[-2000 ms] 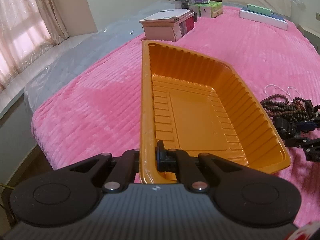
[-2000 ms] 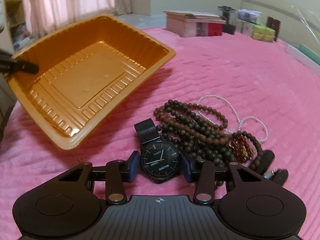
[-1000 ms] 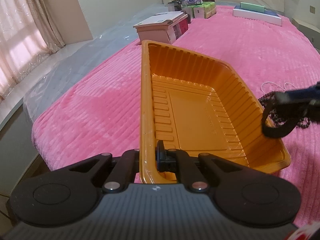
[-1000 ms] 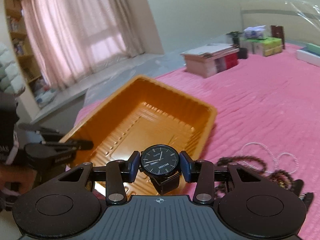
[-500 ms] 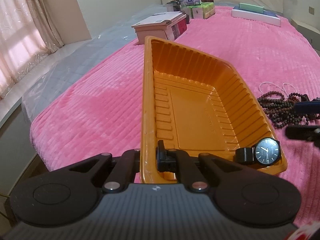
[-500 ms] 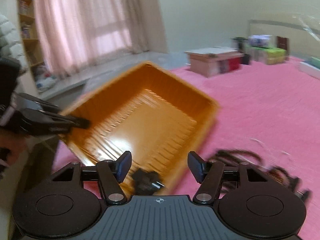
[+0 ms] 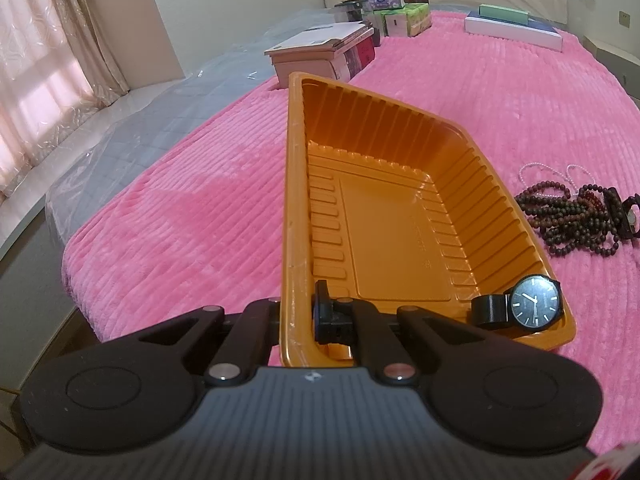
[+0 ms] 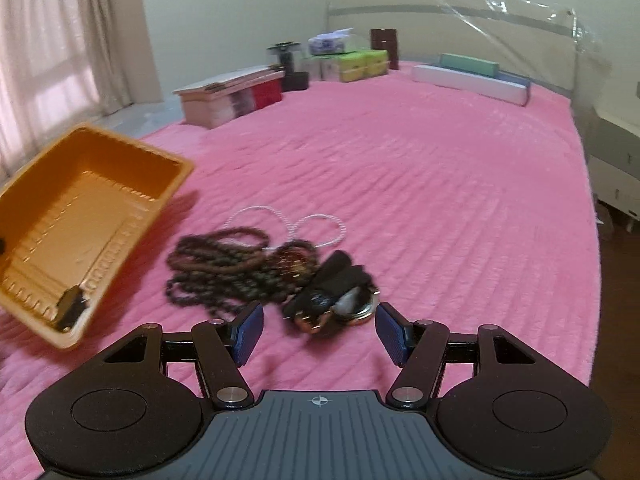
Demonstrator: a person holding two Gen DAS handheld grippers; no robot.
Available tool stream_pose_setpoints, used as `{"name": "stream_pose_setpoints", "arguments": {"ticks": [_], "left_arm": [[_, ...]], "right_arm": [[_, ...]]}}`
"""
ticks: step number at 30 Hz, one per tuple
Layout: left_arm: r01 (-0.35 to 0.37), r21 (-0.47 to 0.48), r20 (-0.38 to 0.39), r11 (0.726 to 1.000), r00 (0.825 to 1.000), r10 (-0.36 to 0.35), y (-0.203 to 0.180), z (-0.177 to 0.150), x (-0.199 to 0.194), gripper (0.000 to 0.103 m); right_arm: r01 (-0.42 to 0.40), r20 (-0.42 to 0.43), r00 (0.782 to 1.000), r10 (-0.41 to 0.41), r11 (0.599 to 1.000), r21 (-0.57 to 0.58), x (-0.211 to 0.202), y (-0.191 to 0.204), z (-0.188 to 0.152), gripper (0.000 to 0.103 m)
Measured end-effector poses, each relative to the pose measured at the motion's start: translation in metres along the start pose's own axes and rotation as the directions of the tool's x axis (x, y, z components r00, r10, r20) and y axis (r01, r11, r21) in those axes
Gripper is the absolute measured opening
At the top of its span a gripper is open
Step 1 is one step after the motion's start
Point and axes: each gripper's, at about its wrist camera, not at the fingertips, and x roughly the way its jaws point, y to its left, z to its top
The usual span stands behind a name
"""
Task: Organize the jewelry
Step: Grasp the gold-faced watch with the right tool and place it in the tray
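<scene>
My left gripper [image 7: 298, 316] is shut on the near rim of the orange plastic tray [image 7: 294, 184], which it holds tilted over the pink bedspread. A black-faced watch [image 7: 524, 306] lies in the tray's near right corner; in the right wrist view it is a dark blur [image 8: 72, 306] in the tray [image 8: 168, 160]. My right gripper [image 8: 320, 332] stands open with nothing between its blue pads, just short of the jewelry pile. The pile holds dark bead strands [image 8: 224, 264], a silver-cased watch [image 8: 352, 304] and white bead bracelets [image 8: 320, 228].
Stacked boxes [image 7: 320, 56], tissue boxes [image 7: 400, 20] and flat boxes [image 7: 512, 28] sit at the far end of the bed. Plastic-covered mattress [image 7: 120, 140] runs along the left edge, curtains beyond it. A white cabinet [image 8: 616, 160] stands off the bed's right side.
The right gripper carried the black watch over the tray and opened; the watch dropped into the tray. It then swung right and down to the jewelry pile. The left gripper kept still.
</scene>
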Motion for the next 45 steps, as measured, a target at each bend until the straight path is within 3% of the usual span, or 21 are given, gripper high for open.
{"name": "stream_pose_setpoints", "arguments": {"ticks": [5, 11, 20, 27, 32, 36, 45], "left_arm": [[-0.005, 0.002, -0.002, 1.000, 1.000, 0.005, -0.001, 0.001, 0.000, 0.002], [-0.008, 0.003, -0.002, 1.000, 1.000, 0.008, -0.002, 0.001, 0.000, 0.002], [-0.004, 0.009, -0.001, 1.000, 1.000, 0.004, -0.001, 0.001, -0.001, 0.002], [0.001, 0.017, -0.002, 1.000, 1.000, -0.001, -0.001, 0.001, -0.002, 0.002], [0.005, 0.030, -0.004, 1.000, 1.000, -0.005, -0.001, 0.002, -0.002, 0.002], [0.010, 0.046, -0.008, 0.999, 1.000, -0.010, -0.001, 0.004, -0.001, 0.002], [0.021, 0.097, -0.031, 0.995, 0.999, -0.018, -0.004, 0.007, 0.001, 0.003]], "right_arm": [[-0.011, -0.029, 1.000, 0.010, 1.000, -0.023, 0.011, -0.001, -0.002, 0.061], [-0.010, -0.043, 0.999, 0.009, 1.000, -0.016, 0.018, 0.001, 0.002, 0.019], [0.031, -0.007, 0.999, -0.032, 0.993, -0.111, -0.005, 0.010, 0.008, 0.014], [-0.003, 0.022, 1.000, 0.007, 0.989, -0.145, -0.014, 0.026, 0.020, 0.014], [-0.084, 0.041, 0.995, 0.092, 0.983, -0.163, -0.020, 0.048, 0.033, 0.014], [-0.222, 0.031, 0.972, 0.232, 0.956, -0.191, -0.018, 0.076, 0.045, 0.014], [-0.444, -0.010, 0.889, 0.459, 0.854, -0.272, -0.005, 0.145, 0.064, 0.014]]}}
